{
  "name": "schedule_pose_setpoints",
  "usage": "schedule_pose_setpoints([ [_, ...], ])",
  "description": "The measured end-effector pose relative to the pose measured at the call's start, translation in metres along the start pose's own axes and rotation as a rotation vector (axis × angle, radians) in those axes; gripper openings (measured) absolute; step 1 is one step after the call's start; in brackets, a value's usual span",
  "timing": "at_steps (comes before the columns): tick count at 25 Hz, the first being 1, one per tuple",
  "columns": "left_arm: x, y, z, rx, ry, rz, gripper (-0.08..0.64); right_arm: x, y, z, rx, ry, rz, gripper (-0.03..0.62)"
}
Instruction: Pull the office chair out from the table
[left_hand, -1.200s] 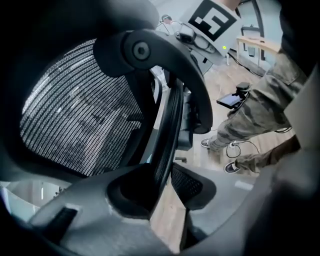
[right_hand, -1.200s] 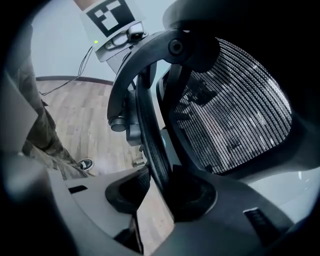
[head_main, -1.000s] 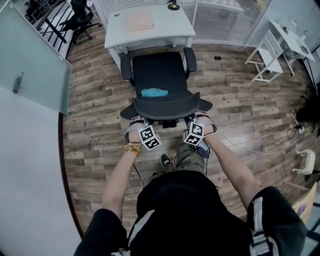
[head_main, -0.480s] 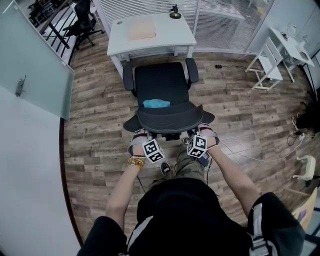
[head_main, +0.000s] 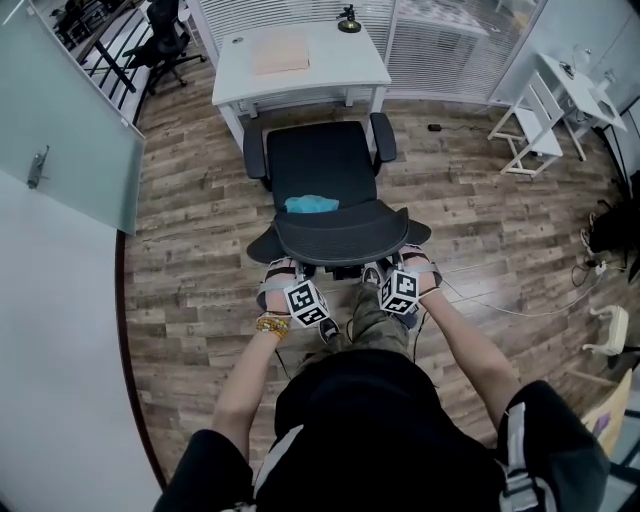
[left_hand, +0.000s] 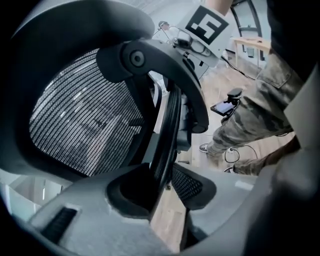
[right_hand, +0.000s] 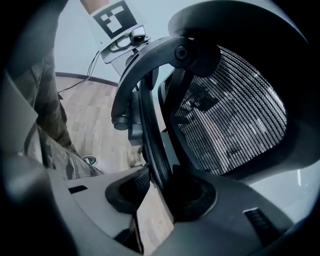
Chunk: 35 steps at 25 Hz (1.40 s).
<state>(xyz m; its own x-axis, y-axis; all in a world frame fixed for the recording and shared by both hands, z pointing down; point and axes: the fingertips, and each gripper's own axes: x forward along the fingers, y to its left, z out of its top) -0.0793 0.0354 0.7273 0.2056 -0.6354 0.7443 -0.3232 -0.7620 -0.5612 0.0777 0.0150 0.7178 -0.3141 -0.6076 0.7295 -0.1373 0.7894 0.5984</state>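
Head view, near to far.

**A:** Where did the grippers stand?

**B:** Just ahead of the person's legs (head_main: 378, 312). The left gripper (head_main: 284, 268) and the right gripper (head_main: 393, 264) each had its jaws closed on the black curved mesh backrest (head_main: 340, 232). The left held its left rim and the right its right rim, and neither hand was nearer.

**A:** And the thing to be moved?

**B:** The black mesh office chair (head_main: 322, 160) lay directly beyond the grippers, with a turquoise cloth (head_main: 311, 204) on its seat. Its front edge was just at the near edge of the white rectangular table (head_main: 300, 60).

**A:** Which relation governed the coming move?

**B:** The backrest's long axis ran left to right, across the line from person to table. An even pull by both hands toward the person would probably draw the chair away without swinging it.
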Motion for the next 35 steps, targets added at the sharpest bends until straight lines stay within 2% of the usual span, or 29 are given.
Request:
schedule_pose_setpoints([
  [6, -0.006, -0.007, 0.005, 0.008, -0.027, -0.008, 0.146, -0.008, 0.004, -0.004, -0.044, -0.016, 0.013, 0.120],
  [13, -0.012, -0.010, 0.009, -0.001, -0.055, -0.022, 0.147, -0.013, 0.007, -0.005, -0.039, -0.021, 0.025, 0.118],
  [19, -0.014, -0.004, 0.010, -0.078, -0.081, -0.019, 0.166, -0.013, 0.005, -0.003, -0.057, -0.050, 0.087, 0.110],
  [21, -0.014, -0.009, 0.013, -0.101, -0.099, -0.041, 0.188, -0.015, 0.006, -0.003, -0.017, -0.072, 0.120, 0.117],
  [23, -0.016, -0.012, 0.015, -0.112, -0.119, -0.072, 0.236, -0.020, 0.008, 0.000, 0.067, -0.114, 0.187, 0.148],
  [26, -0.026, -0.011, 0.020, -0.134, -0.159, -0.097, 0.252, -0.034, 0.005, 0.009, 0.162, -0.190, 0.267, 0.185],
  [29, -0.048, -0.015, 0.030, -0.143, -0.215, -0.126, 0.252, -0.056, 0.005, 0.020, 0.158, -0.281, 0.338, 0.160],
  [31, -0.067, -0.021, 0.044, -0.167, -0.267, -0.171, 0.250, -0.079, 0.012, 0.029, 0.174, -0.347, 0.447, 0.112],
  [33, -0.092, -0.032, 0.061, -0.197, -0.353, -0.275, 0.240, -0.107, 0.023, 0.043, 0.200, -0.397, 0.598, 0.086],
  [35, -0.126, -0.048, 0.084, -0.250, -0.487, -0.458, 0.191, -0.140, 0.030, 0.063, 0.218, -0.443, 0.746, 0.046],
])
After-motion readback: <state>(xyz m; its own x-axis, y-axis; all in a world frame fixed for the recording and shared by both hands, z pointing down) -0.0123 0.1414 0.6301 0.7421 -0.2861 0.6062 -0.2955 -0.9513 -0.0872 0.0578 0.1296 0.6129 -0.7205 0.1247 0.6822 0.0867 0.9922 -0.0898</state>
